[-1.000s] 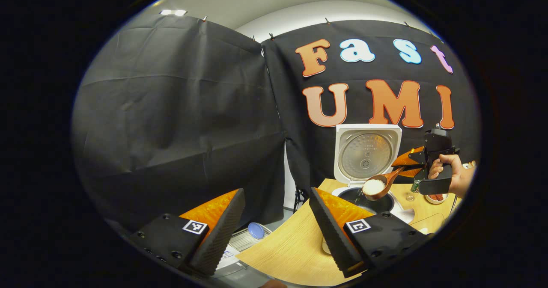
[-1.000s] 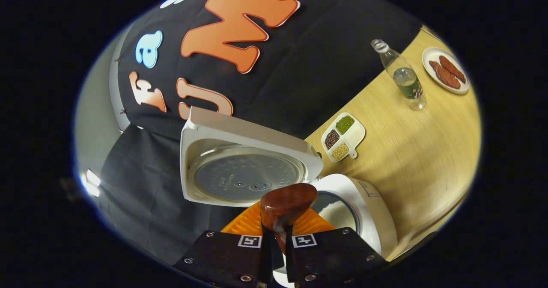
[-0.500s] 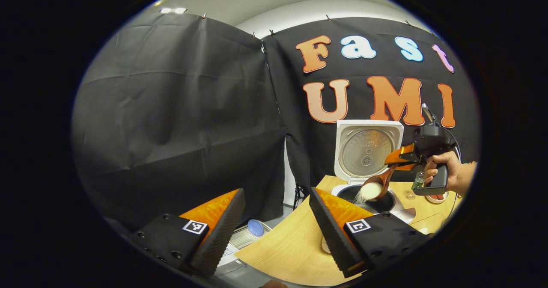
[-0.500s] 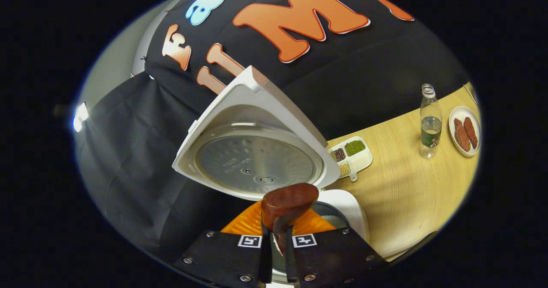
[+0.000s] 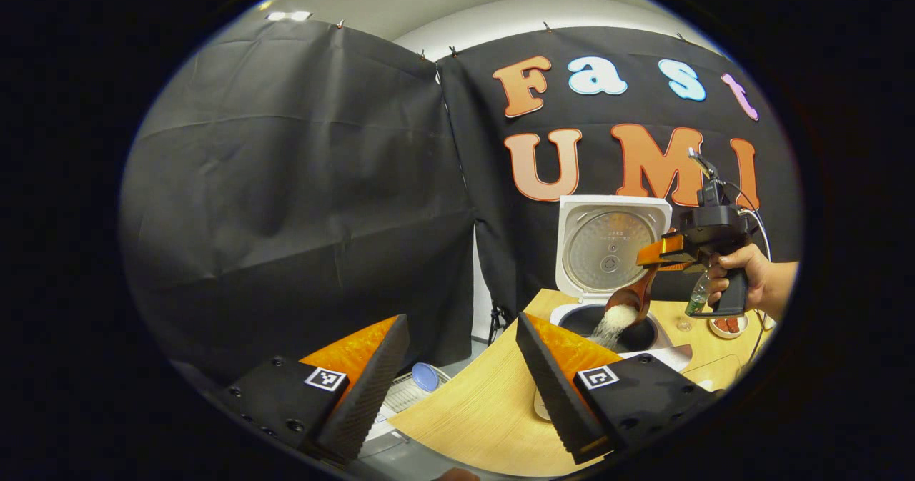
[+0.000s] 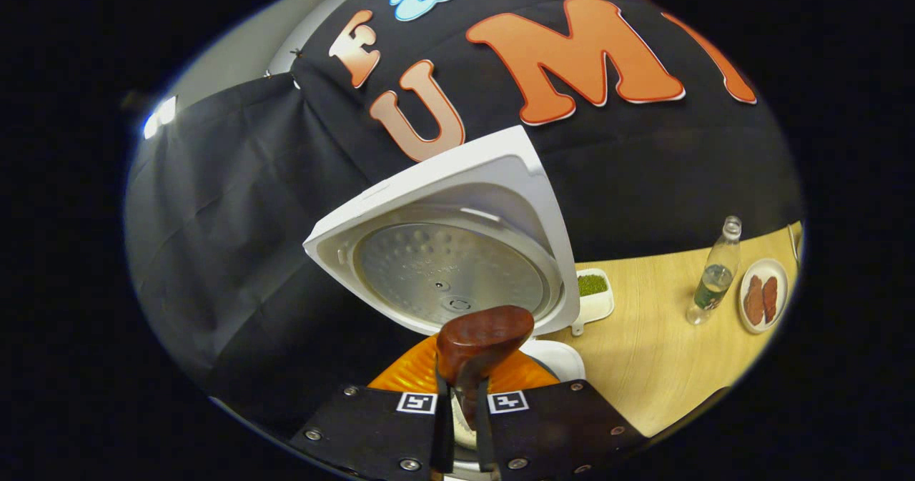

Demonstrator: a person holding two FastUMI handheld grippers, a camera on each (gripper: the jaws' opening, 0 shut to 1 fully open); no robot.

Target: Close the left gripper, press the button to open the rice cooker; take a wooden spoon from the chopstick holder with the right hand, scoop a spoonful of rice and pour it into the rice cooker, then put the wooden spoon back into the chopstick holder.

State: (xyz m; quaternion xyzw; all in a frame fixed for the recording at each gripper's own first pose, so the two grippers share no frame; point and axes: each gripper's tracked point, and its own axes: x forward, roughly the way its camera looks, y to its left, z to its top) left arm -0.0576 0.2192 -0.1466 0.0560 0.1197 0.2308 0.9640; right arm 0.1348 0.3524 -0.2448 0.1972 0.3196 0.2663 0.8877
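The white rice cooker (image 5: 665,356) stands on the wooden table with its lid (image 5: 613,246) up, also seen as the lid (image 6: 457,266) in the right gripper view. My right gripper (image 5: 661,256), held by a hand (image 5: 747,270), is shut on the wooden spoon (image 5: 632,299), tipped down over the dark pot (image 5: 632,334). White rice (image 5: 611,324) streams off the bowl into the pot. In the right gripper view the spoon's brown bowl (image 6: 482,334) juts from my right gripper (image 6: 461,395). My left gripper (image 5: 461,367) hovers open and holds nothing, at the table's near left edge.
A water bottle (image 6: 715,281) and a plate of reddish food (image 6: 761,302) stand to the right of the cooker. A white divided dish with green beans (image 6: 593,291) peeks out behind the lid. Off the table's left edge sits a rack with a blue lid (image 5: 425,377).
The right gripper has risen and rolled, tipping the spoon from level to steeply down. Rice that lay heaped in the bowl now pours into the pot. My left gripper has stayed put.
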